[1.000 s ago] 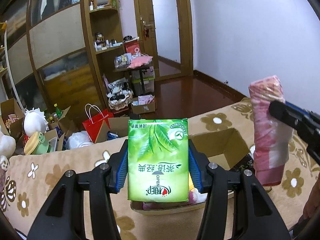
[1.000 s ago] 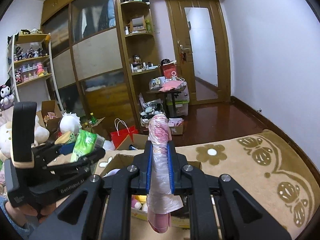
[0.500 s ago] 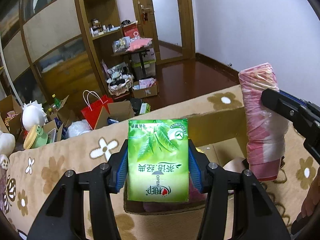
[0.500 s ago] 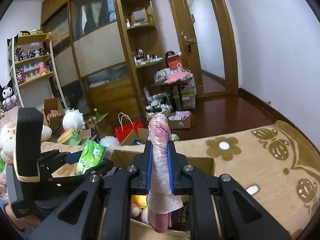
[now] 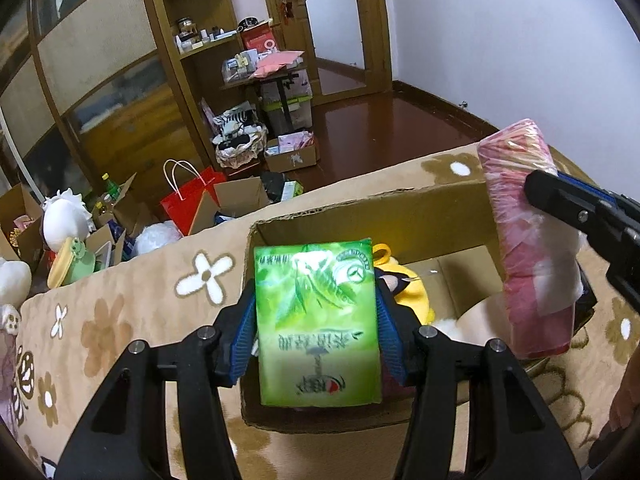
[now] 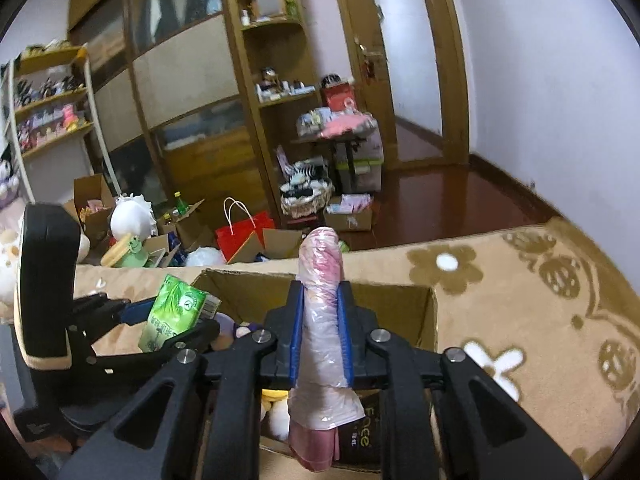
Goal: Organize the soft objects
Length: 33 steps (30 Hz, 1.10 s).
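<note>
Left gripper (image 5: 316,332): jaws clenched on a green tissue pack (image 5: 317,322), held upright above the open cardboard box (image 5: 360,216). Printing on the pack is blurred and upside down; lettering unreadable. The pack hides the box's near-left interior.

Right gripper (image 6: 322,334): jaws clenched on a pink roll in clear plastic wrap (image 6: 322,320), standing upright over the same box. Its lower end hangs below the jaws, with loose wrap bunched around it. In the left wrist view the roll (image 5: 528,248) sits at the box's right side, its middle partly covered by the gripper's black finger.

Cardboard box: flaps open, resting on a beige floral-patterned surface (image 5: 120,312). Contents only partly visible: a yellow plush item (image 5: 412,292), something white beside it, and a dark package (image 6: 362,440) with partial lettering cut off by the roll. Remaining contents cannot be identified.

Background: wooden cabinet with shelves (image 6: 276,92), red paper bag (image 5: 192,200), further cardboard boxes and white plush toys on the floor; small shelf items too small to make out. Frame corners blacked out by the fisheye lens.
</note>
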Each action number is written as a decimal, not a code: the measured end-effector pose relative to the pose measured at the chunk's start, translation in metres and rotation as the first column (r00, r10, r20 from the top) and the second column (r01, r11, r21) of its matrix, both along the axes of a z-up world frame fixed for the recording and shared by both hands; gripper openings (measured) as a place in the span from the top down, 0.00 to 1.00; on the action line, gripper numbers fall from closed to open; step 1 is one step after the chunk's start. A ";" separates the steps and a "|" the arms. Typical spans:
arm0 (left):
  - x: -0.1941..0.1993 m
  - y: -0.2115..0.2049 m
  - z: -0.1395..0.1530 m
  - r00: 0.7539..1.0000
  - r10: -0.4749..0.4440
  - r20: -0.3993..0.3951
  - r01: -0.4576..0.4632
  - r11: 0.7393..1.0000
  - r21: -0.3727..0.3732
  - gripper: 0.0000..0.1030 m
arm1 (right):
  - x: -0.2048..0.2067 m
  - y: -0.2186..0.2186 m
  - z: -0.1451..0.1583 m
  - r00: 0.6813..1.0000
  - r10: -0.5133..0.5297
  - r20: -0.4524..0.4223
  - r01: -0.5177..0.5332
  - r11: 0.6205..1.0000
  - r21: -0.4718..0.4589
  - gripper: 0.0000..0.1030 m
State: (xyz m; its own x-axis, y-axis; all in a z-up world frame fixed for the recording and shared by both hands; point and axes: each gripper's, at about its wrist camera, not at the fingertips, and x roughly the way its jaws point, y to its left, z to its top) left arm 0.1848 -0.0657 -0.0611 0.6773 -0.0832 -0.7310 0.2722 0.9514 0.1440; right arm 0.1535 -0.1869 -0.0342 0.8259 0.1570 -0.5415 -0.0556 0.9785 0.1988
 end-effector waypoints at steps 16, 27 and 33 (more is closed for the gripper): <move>-0.023 0.024 0.025 0.997 0.072 0.033 -0.071 0.997 -0.025 0.11 | -0.019 -0.001 0.009 0.999 -0.002 -0.033 0.002 1.000 0.008 0.47; -0.071 0.039 0.069 0.987 0.083 0.140 -0.077 0.996 -0.048 0.03 | -0.061 -0.002 0.044 1.000 -0.012 0.021 0.012 1.000 -0.016 0.13; -0.101 0.049 0.095 0.975 0.104 0.197 -0.092 0.993 -0.067 0.03 | -0.092 -0.004 0.063 0.997 -0.045 0.059 0.045 0.999 -0.011 0.00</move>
